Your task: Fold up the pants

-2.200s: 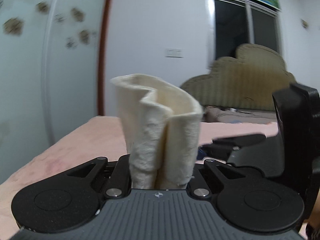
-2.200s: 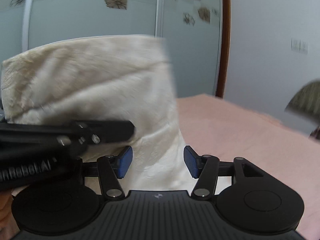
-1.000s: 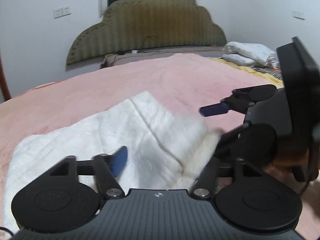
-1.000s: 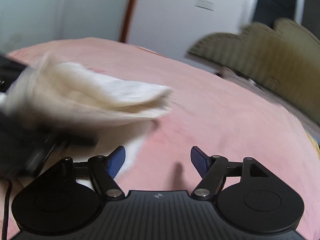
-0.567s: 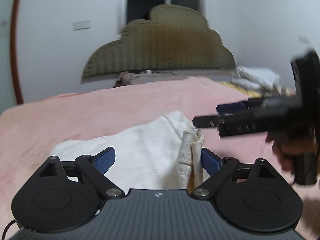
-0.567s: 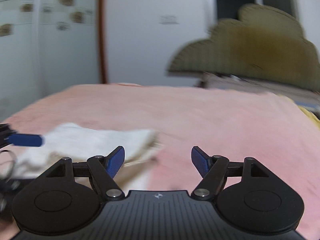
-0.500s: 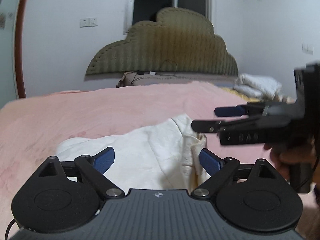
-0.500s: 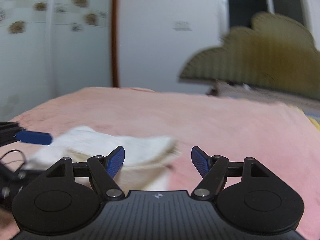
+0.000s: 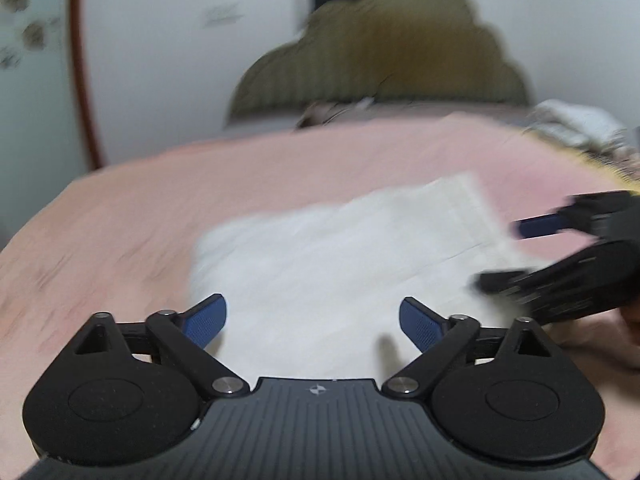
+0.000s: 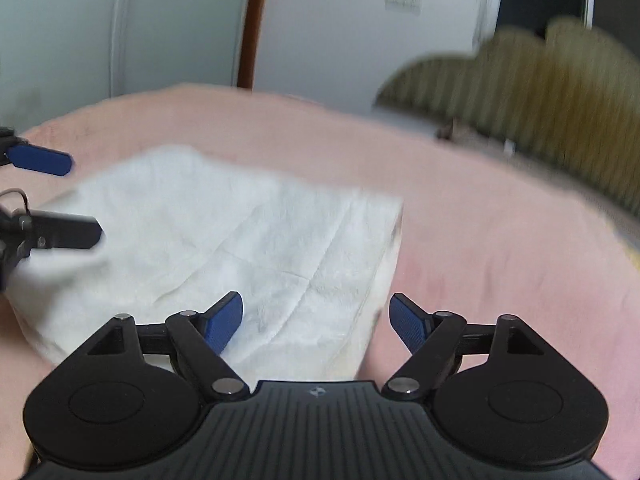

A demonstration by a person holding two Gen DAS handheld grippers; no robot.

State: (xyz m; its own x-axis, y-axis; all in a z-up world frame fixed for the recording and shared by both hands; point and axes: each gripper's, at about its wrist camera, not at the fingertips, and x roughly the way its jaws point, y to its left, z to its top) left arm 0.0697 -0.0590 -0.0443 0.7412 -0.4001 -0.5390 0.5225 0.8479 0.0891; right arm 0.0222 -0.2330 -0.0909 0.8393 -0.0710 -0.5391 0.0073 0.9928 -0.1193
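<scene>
The cream-white pants (image 9: 340, 248) lie folded into a flat rectangle on the pink bed cover (image 9: 140, 208). My left gripper (image 9: 310, 304) hovers over their near edge; its jaws are closing a little but stand wide, and the blue pads touch no cloth. My right gripper (image 10: 316, 298) is over the pants (image 10: 220, 232) near their right edge, jaws opening, with only flat cloth below them. Each view shows the other gripper: the right gripper (image 9: 498, 254) at the pants' right side, the left gripper (image 10: 82, 200) at their left side. Both views are motion-blurred.
An olive padded headboard (image 9: 392, 52) stands at the far end of the bed. A heap of white bedding (image 9: 576, 124) lies at the far right. A flower-patterned wardrobe door (image 10: 60, 20) is beyond the bed's left side. A hand (image 9: 624, 340) holds the right gripper.
The left gripper let go of the bunched pants and they settled flat on the bed. Both grippers have drawn back to the near side, and their jaws stand wider.
</scene>
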